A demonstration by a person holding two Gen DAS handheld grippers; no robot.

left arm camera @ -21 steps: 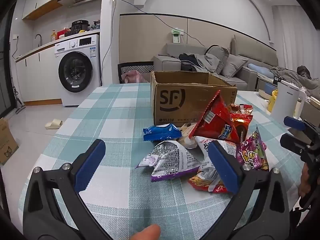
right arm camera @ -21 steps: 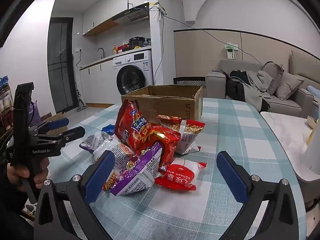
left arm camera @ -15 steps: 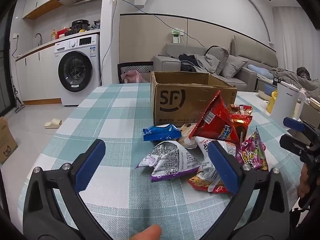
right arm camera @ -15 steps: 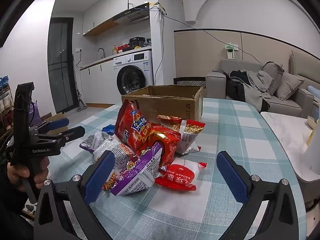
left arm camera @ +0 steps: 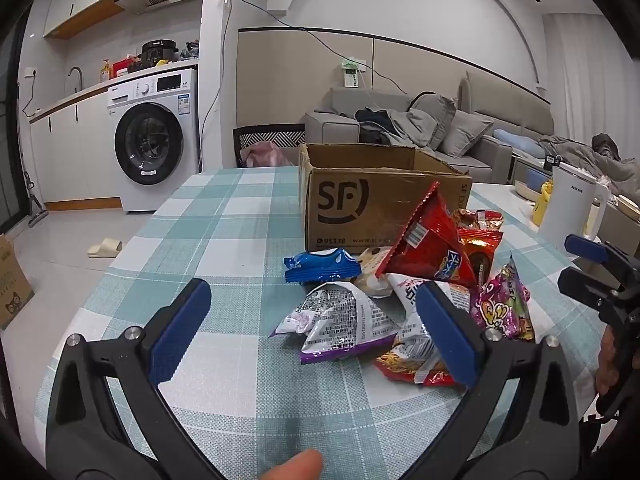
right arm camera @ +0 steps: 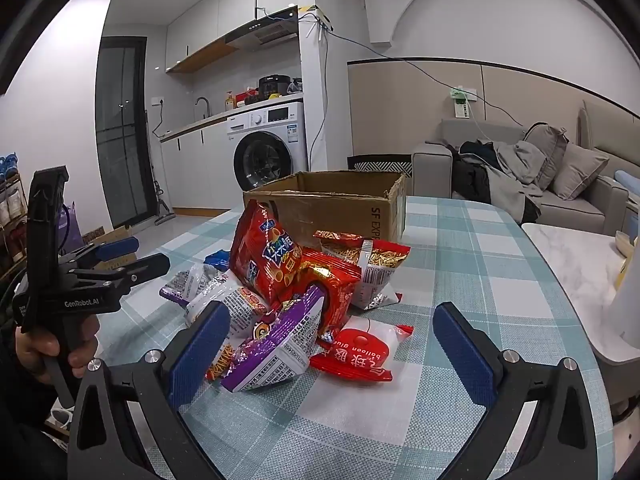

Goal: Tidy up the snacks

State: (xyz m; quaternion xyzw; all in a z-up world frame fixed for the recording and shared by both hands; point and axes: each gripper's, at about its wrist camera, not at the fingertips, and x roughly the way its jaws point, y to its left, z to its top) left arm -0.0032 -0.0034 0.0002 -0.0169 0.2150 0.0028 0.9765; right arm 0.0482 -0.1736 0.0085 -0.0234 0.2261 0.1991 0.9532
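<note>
A pile of snack packets lies on the checked tablecloth [left arm camera: 224, 216] in front of an open cardboard box [left arm camera: 360, 200] marked SF. The pile holds a tall red bag [left arm camera: 432, 248], a blue packet [left arm camera: 320, 266], a white and purple packet [left arm camera: 340, 320] and a pink packet [left arm camera: 504, 304]. My left gripper [left arm camera: 312, 324] is open and empty, just short of the white and purple packet. My right gripper [right arm camera: 332, 348] is open and empty, above a purple packet [right arm camera: 276, 348] and a flat red packet [right arm camera: 360, 352]. The box [right arm camera: 336, 200] stands behind the pile.
A white kettle [left arm camera: 568, 208] stands on a marble side top at the right of the table. A washing machine [left arm camera: 152, 144] and counter are far left, a grey sofa [left arm camera: 440, 128] behind the table. A cardboard carton [left arm camera: 12, 280] sits on the floor.
</note>
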